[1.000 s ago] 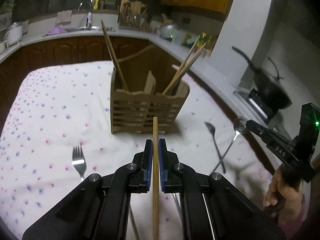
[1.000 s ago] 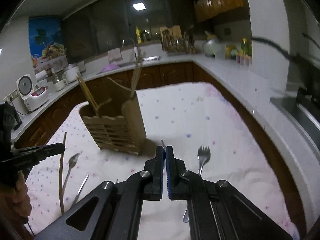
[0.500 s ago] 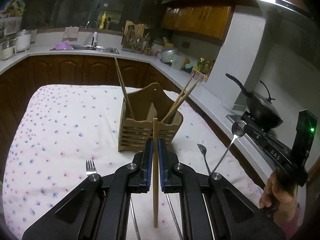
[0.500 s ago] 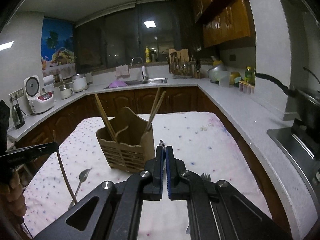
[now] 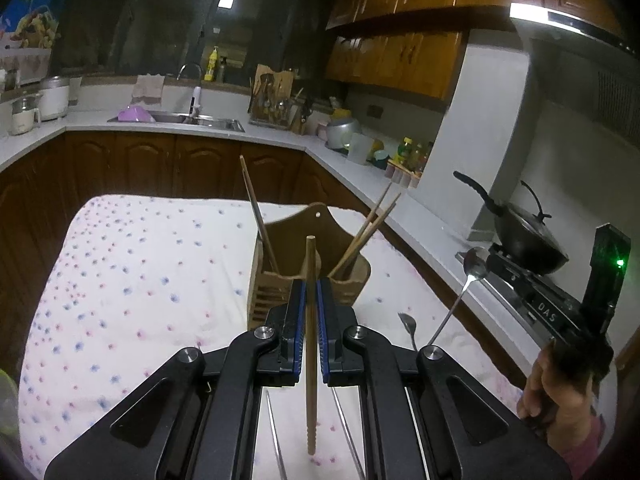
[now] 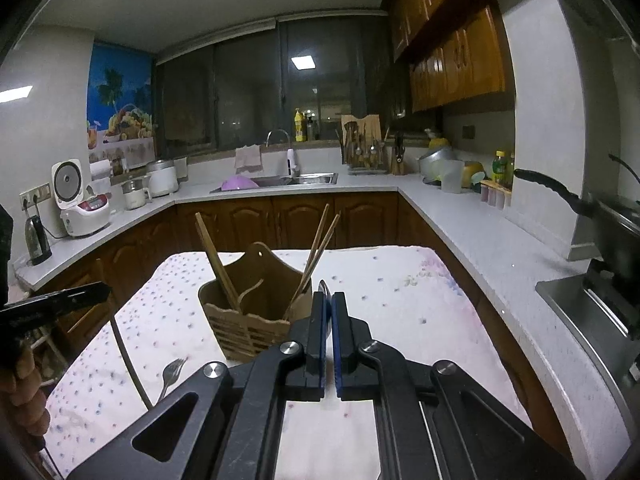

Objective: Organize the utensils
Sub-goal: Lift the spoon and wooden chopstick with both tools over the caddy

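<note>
My left gripper [image 5: 311, 286] is shut on a wooden chopstick [image 5: 310, 320] and holds it upright above the table, just before the wooden utensil holder [image 5: 344, 280]. The holder [image 6: 248, 320] has three chopsticks in it. My right gripper [image 6: 328, 300] is shut on a metal spoon [image 5: 474, 270], whose bowl tip shows above the fingers [image 6: 325, 288]. The right gripper shows at the right of the left wrist view [image 5: 496, 266]. The left gripper shows at the left of the right wrist view [image 6: 102, 292], with the chopstick [image 6: 128, 360] hanging below it.
A floral tablecloth [image 5: 140, 280] covers the table. A second spoon [image 5: 408, 324] lies right of the holder and a fork [image 6: 172, 372] lies before it. A wok [image 5: 524, 236] sits on the stove at the right. Counters with appliances ring the room.
Both grippers have risen away from the table with the chopstick and the spoon in them. The holder now sits lower and farther off in both views.
</note>
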Demonstrator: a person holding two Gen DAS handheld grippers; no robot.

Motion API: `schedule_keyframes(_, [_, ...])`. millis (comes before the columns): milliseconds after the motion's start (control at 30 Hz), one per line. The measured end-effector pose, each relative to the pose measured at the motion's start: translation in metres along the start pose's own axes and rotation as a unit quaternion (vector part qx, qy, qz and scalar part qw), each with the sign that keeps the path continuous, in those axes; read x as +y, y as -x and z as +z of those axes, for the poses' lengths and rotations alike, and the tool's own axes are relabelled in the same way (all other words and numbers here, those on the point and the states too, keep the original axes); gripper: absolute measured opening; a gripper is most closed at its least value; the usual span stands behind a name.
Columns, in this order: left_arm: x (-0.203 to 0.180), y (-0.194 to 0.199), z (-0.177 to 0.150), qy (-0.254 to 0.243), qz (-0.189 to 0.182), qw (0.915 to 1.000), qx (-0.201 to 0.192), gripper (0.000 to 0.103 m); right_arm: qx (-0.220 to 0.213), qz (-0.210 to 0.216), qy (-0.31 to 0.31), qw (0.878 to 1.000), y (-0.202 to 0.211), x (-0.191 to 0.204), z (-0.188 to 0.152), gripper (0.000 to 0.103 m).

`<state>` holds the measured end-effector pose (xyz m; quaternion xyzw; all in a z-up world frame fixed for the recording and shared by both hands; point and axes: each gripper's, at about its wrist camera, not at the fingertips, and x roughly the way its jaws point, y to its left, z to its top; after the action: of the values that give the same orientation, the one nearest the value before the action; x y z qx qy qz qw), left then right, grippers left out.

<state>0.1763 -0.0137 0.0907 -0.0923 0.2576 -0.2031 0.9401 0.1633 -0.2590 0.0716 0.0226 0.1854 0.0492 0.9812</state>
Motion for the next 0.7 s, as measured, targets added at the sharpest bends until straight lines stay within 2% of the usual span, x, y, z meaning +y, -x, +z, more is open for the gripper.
schedule_keyframes(433, [0.007,0.002,0.027,0.001,0.009,0.9994,-0.032,0.005,-0.021,-0.007,0.000,1.000,-0.015,-0.001,0.015,0.002])
schedule_keyframes(700, [0.008,-0.003,0.057,-0.010,0.014,0.9977,-0.065,0.005,-0.041,-0.019,0.006,0.999,-0.031,-0.002,0.032,0.003])
